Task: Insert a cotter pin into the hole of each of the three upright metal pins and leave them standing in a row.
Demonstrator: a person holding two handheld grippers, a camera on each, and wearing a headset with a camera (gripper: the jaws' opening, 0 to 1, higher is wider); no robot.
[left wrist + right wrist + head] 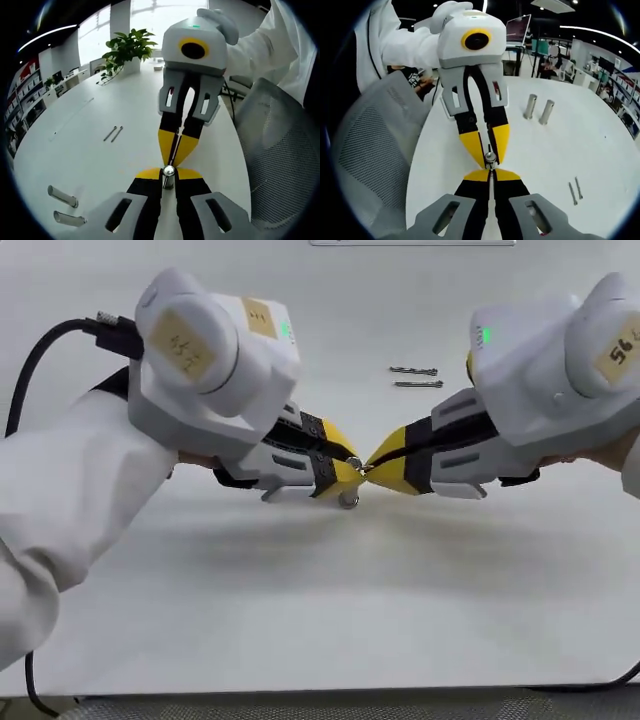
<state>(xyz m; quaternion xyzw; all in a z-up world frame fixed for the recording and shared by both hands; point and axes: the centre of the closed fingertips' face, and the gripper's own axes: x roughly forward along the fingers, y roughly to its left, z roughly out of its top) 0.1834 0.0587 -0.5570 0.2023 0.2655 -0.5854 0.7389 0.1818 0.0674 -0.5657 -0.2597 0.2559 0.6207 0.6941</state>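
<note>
My left gripper [349, 469] [169, 173] is shut on a short metal pin [168, 171] [490, 157], held just above the white table [300, 590]. Facing it tip to tip, my right gripper [379, 461] [490, 173] is shut on a thin cotter pin [173, 149] whose end meets the top of the held pin. Two more metal pins [530, 105] [546, 111] stand side by side on the table; they also appear in the left gripper view [63, 196] [69, 218]. Two spare cotter pins [414, 371] [419, 384] lie flat beyond the grippers.
A grey mesh chair [280, 150] [370, 145] stands at the table's near edge. A potted plant [127, 47] sits at the far end of the table. A black cable [40, 355] trails from the left gripper. Open tabletop lies in front of the grippers.
</note>
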